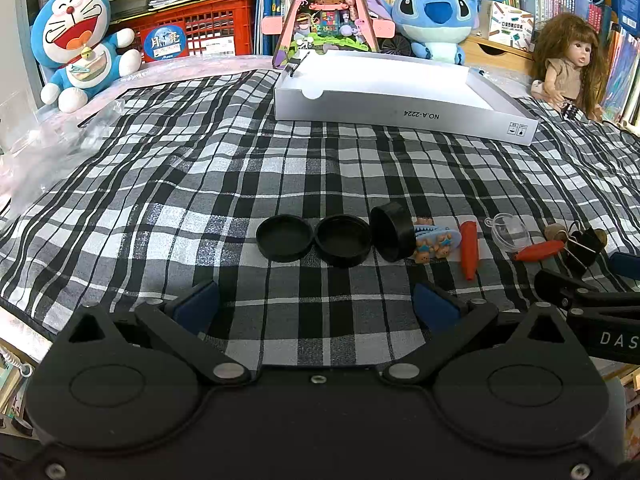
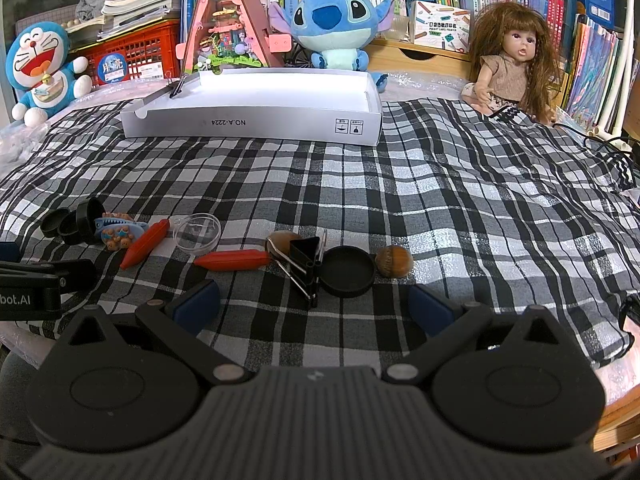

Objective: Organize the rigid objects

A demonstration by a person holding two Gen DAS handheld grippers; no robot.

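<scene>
A row of small objects lies on the checked cloth. In the left wrist view: two flat black lids (image 1: 285,237) (image 1: 343,240), a black lid on edge (image 1: 391,232), a blue hair clip (image 1: 434,238), two red spindles (image 1: 469,249) (image 1: 539,250) and a clear dome (image 1: 510,232). In the right wrist view: a black binder clip (image 2: 306,258), a black lid (image 2: 347,271), two brown nuts (image 2: 394,261) (image 2: 282,240). A white box (image 2: 256,120) stands behind. My left gripper (image 1: 316,304) and right gripper (image 2: 314,306) are open, empty, just short of the row.
Plush toys (image 2: 36,68) (image 2: 336,24), a doll (image 2: 512,60), a pink toy house (image 2: 228,20), a red crate and bookshelves line the back. A binder clip (image 2: 176,86) sits on the box's left rim. Crinkled plastic (image 1: 40,148) lies at the far left.
</scene>
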